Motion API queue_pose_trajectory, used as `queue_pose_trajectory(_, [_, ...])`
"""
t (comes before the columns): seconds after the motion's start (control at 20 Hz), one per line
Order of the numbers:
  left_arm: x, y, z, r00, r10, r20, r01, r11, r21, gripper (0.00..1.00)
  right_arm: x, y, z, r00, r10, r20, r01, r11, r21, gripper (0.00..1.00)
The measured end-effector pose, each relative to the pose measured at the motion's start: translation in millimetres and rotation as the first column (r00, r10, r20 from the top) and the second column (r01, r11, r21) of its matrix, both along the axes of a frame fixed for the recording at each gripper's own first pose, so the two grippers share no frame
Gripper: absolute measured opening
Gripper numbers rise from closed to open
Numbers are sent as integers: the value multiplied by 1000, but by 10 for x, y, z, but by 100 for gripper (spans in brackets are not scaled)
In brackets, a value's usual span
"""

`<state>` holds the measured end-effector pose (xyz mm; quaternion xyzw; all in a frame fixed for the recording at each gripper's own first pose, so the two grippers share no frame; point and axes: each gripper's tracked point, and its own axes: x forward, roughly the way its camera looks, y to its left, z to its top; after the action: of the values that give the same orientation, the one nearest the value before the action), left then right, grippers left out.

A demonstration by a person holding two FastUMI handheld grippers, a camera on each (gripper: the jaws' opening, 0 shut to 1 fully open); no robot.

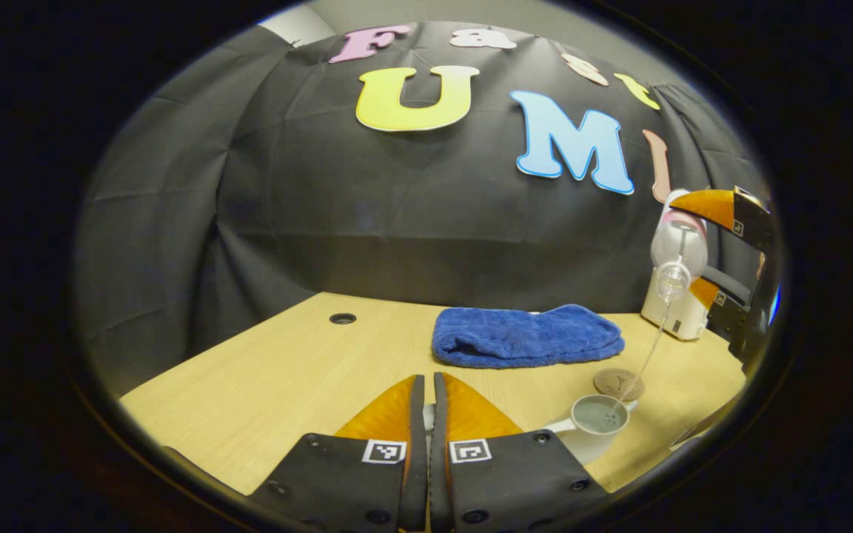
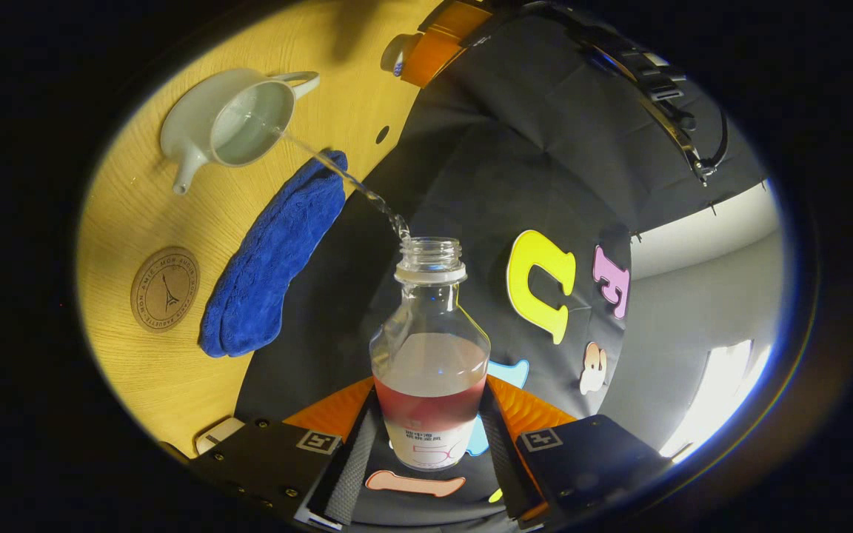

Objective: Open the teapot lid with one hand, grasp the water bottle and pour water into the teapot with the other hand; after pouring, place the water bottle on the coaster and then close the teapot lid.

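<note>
Your right claw (image 2: 430,437) is pinching the tilted water bottle (image 2: 430,355), pouring a thin stream into the open teapot (image 2: 230,122) on the table (image 2: 145,215), near the coaster (image 2: 164,289). Your left claw (image 1: 426,414) is pressed together; whether it is holding anything, I cannot tell.

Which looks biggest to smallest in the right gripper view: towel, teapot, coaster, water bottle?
1. water bottle, though nearness to the camera inflates it
2. towel
3. teapot
4. coaster
</note>
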<state>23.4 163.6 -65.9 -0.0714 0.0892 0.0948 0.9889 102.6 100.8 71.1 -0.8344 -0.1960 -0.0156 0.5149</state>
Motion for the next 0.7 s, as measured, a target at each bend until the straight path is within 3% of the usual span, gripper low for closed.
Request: queue_pose_trajectory(0.7, [-1,1,-21,1000,-1,-8,1,1000,0,8,40,62,34,998,25,62,-19,996,-83,73])
